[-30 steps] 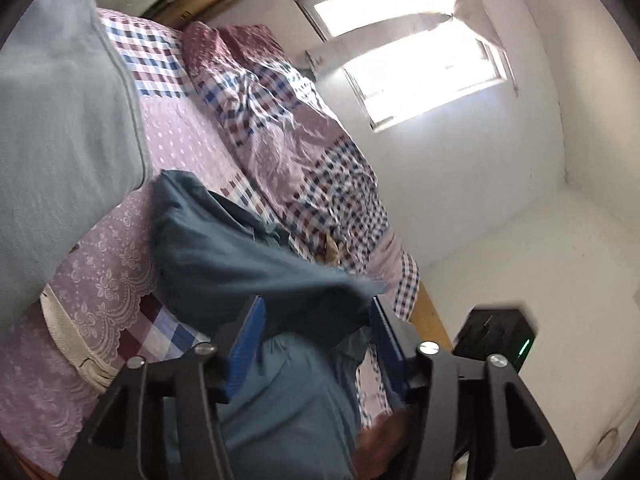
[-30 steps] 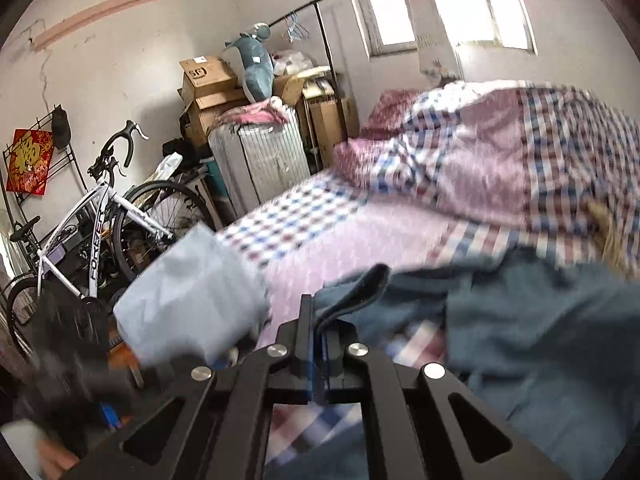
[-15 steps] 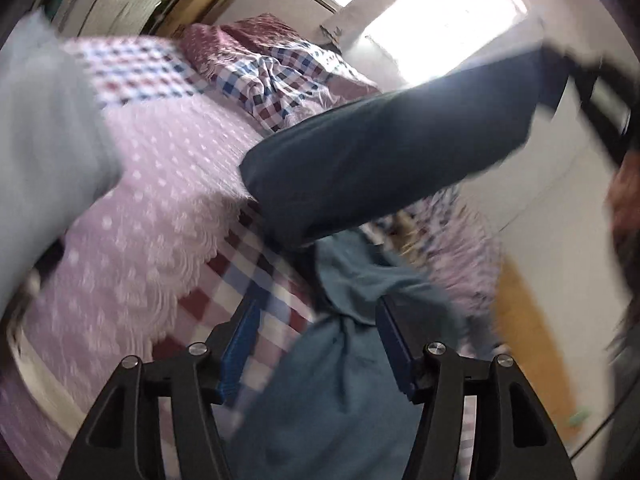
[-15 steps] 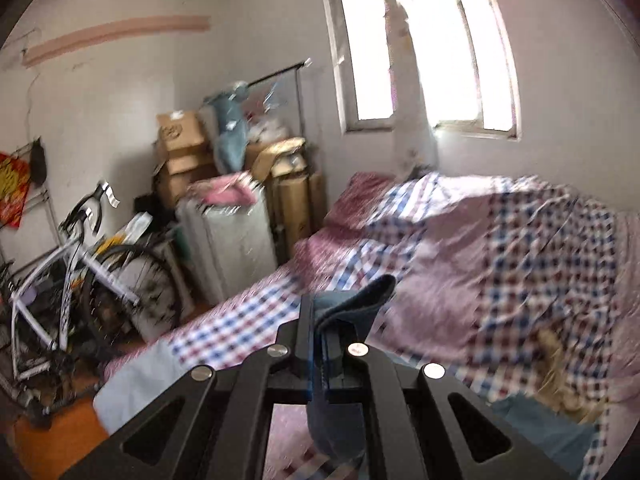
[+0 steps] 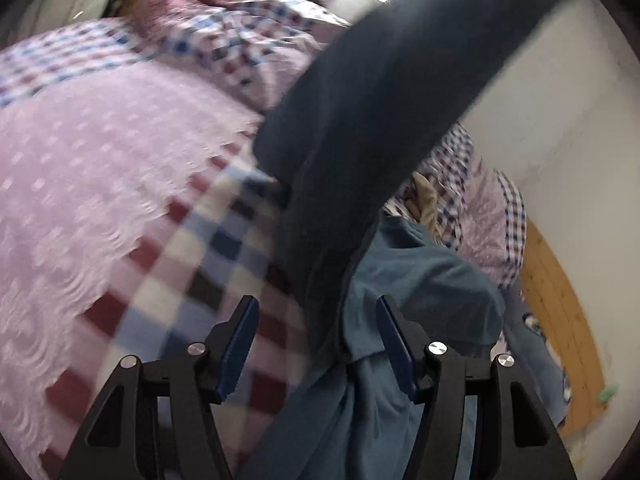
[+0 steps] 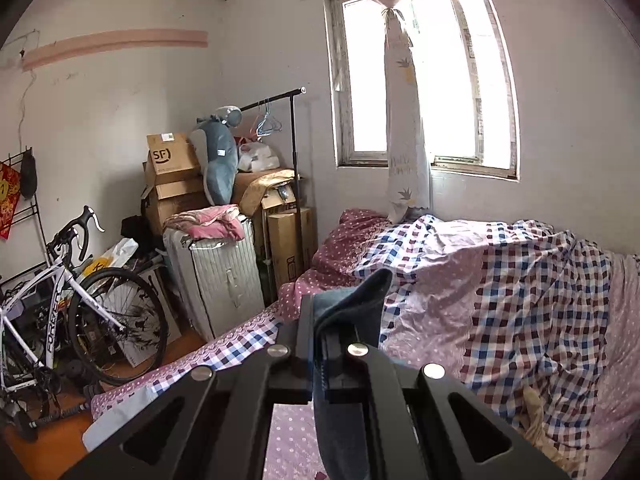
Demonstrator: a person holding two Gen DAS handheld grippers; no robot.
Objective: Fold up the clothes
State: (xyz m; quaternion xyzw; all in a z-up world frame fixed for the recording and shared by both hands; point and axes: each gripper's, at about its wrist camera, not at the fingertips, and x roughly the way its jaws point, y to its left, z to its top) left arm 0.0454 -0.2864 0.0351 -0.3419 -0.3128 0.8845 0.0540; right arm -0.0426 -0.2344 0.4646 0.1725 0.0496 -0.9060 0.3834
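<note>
The right gripper (image 6: 320,344) is clamped tight on an edge of a dark blue garment (image 6: 352,308); a fold of cloth sticks up above the fingertips & the rest hangs down betw. the gripper arms. From the left wrist cam the same garment (image 5: 360,152) runs as a long dark band from the top right corner down to the bed (image 5: 100,168), where it bunches in lighter blue folds near the right side of the frame. The left gripper (image 5: 316,332) has its jaws apart, blue pads (image 5: 236,340) standing fairly wide, w/ the hanging cloth passing betw. them nearer the right pad; pads don't press on it. Bed has a pink dotted cover w/ lace edge & a red/blue/white checked sheet. A crumpled checked quilt (image 6: 500,288) lies at the window end. Right wrist cam also shows a window (image 6: 420,92) w/ a tied curtain, stacked boxes (image 6: 172,176), a suitcase (image 6: 216,272) & a bike (image 6: 72,300) by the wall
</note>
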